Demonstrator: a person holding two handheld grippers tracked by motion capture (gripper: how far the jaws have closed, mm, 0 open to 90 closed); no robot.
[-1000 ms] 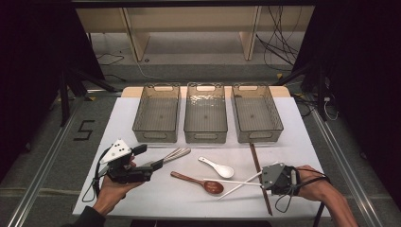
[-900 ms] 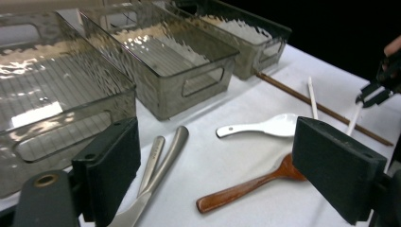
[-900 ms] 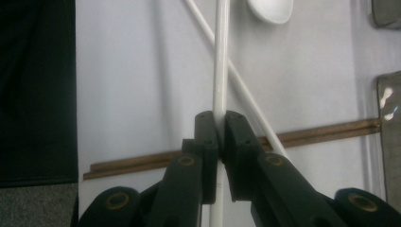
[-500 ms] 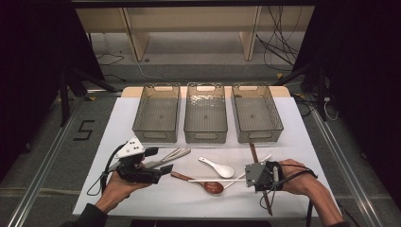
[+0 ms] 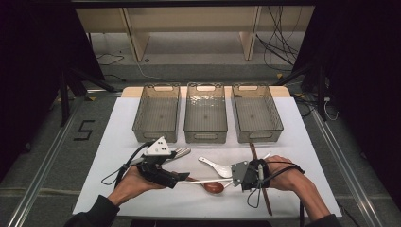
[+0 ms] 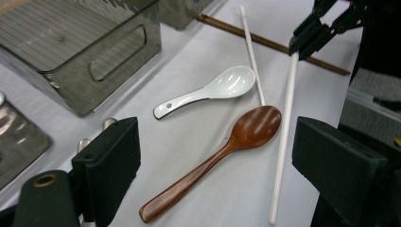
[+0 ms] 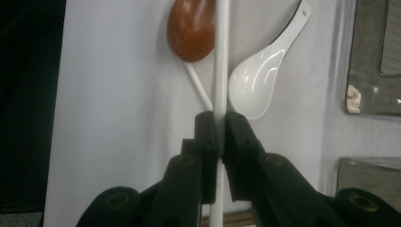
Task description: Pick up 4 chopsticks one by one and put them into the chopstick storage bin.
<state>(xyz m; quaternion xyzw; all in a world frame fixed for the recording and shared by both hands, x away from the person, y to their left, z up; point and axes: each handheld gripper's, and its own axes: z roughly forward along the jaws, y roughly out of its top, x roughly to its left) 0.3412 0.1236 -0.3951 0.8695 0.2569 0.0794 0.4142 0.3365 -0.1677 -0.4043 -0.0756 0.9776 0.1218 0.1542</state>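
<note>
Right gripper (image 7: 218, 137) is clamped on 1 white chopstick (image 7: 220, 56); lift it level, clear of the wooden spoon (image 7: 191, 30). Left gripper (image 6: 215, 156) jaws gape apart above that spoon.

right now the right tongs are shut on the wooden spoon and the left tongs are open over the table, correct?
Not quite. The right tongs are shut on a white chopstick, not the wooden spoon, which lies free on the table beside it; the right gripper view shows this. The left tongs are indeed open, as the left gripper view shows.
</note>
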